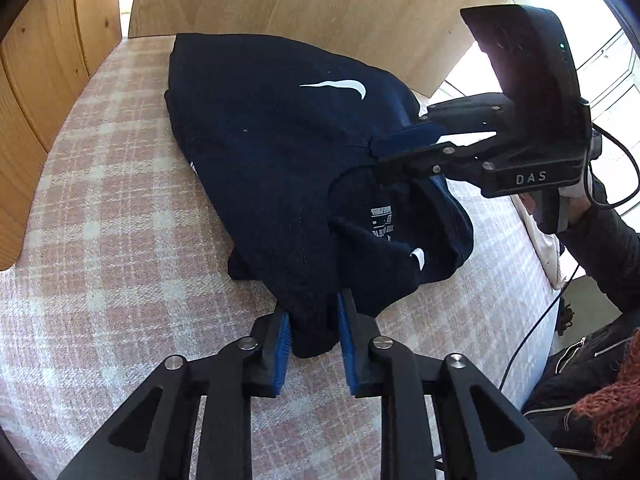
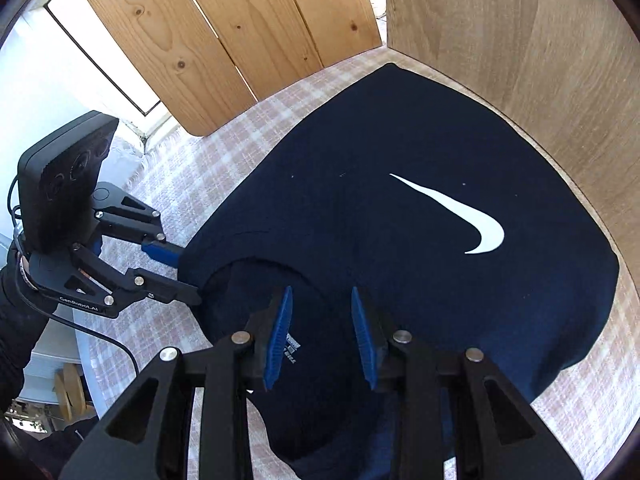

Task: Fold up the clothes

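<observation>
One navy sweatshirt [image 1: 280, 152], lying part-folded on the checked worktop [image 1: 112, 208]. Left gripper [image 1: 312, 344] fingers are pinching its near corner; right gripper [image 2: 322, 332] fingers are straddling the collar, not visibly clamping. Next, likely: both lifting and folding across.

Navy top [image 1: 280, 152] with a white swoosh [image 2: 460, 216] and small white print inside the neck, lying on a pink-and-white checked cloth [image 1: 120, 240]. Black grippers, left [image 1: 312, 344] and right [image 2: 322, 336], both with bright blue pads [image 2: 278, 340] and silver pivot pins. Pale knotty wood boards [image 2: 224, 28] behind; black jacket sleeve [image 1: 608, 248] and rust-red knit scarf [image 1: 612, 408] at the edge.
</observation>
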A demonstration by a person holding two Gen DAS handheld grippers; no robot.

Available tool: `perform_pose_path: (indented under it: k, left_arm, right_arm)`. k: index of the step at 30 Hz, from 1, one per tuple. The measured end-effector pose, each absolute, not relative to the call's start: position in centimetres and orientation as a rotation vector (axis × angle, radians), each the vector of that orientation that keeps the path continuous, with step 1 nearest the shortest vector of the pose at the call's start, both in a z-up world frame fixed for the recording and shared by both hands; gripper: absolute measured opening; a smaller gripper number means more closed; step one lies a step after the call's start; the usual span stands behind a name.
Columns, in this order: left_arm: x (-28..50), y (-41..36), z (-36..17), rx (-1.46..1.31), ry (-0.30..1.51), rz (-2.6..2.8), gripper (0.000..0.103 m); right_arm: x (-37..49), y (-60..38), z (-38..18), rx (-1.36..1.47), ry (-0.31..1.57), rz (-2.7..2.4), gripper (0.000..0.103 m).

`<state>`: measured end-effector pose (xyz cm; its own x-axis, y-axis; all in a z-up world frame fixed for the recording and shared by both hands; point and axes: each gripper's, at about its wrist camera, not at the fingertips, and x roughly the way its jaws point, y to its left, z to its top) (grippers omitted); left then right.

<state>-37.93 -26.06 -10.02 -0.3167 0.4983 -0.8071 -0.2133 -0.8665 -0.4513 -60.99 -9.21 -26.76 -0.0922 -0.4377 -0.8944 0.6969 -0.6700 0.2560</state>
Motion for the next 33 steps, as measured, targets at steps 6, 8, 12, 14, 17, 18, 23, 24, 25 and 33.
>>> perform_pose_path:
  k: [6,8,12,14,17,18,23,24,25,33]
  left_arm:
    - [-36.7,-27.4,-8.5,-1.436,-0.445,2.175,0.012]
    - [-36.0,-27.6,-8.0,-1.424,-0.443,2.160,0.013]
    - [-35.2,-28.5,-9.3,-1.573,-0.372,2.182,0.013]
    - [-35.0,-28.9,-8.7,-1.567,-0.374,2.204,0.013]
    - [-35.7,-29.1,-6.6,-1.497,-0.372,2.264,0.020]
    - [-36.4,-29.0,-5.7,-1.465,-0.353,2.288,0.023]
    - [-43.1,-28.5,-3.9,-1.386,-0.196,2.380,0.034]
    - [-44.5,-28.8,-4.3,-1.398,-0.183,2.377,0.035]
    - [-45.8,-28.9,-4.9,-1.420,-0.178,2.369,0.035]
    - [-51.6,-27.8,-7.9,-1.493,-0.158,2.330,0.039]
  right_arm:
    - [-63.0,-12.0,-29.0,1.360,0.259,-1.830,0.031]
    - [-63.6,-13.6,-30.8,1.365,0.304,-1.831,0.031]
    - [-64.5,-15.4,-34.5,1.382,0.357,-1.812,0.033]
    - [-64.9,-15.0,-34.8,1.392,0.306,-1.799,0.034]
    - [-65.6,-12.5,-33.9,1.342,0.185,-1.856,0.034]
    - [-65.8,-11.6,-33.8,1.330,0.172,-1.891,0.034]
    - [-68.3,-6.7,-37.7,1.419,0.086,-2.027,0.038]
    - [-69.2,-5.7,-38.9,1.445,0.060,-2.018,0.038]
    - [-69.8,-5.1,-39.8,1.459,0.032,-1.988,0.038]
    - [-73.5,-1.2,-37.7,1.385,0.005,-2.187,0.024]
